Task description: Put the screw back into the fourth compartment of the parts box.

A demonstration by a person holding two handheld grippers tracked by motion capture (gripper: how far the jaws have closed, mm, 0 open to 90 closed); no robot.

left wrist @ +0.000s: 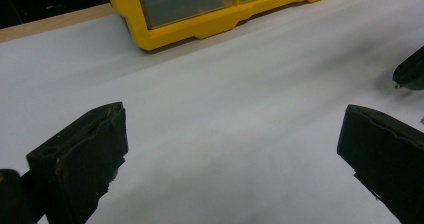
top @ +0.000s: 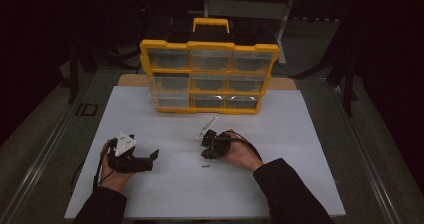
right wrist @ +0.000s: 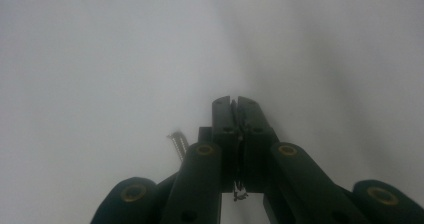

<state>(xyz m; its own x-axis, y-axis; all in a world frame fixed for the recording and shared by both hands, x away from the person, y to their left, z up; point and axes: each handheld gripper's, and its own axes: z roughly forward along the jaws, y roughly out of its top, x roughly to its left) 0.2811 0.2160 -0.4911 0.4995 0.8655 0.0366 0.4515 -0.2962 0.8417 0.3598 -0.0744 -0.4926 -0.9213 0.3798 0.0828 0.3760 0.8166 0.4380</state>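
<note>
Tiny, stiff, light screw [right wrist: 177, 145] lying loose on white surface [top: 280, 184] just beside right gripper [right wrist: 234, 104], fingers shut on nothing; left gripper [left wrist: 230, 149] fingers wide open; probably slippery, best pinched across its shank.

A yellow organiser case [top: 209, 77] is standing upright at the far edge of the white board [top: 280, 184], its clear drawers (three rows of three) facing us, black handle [top: 211, 25] sticking up, a wooden strip [top: 131, 80] peeking out behind
</note>
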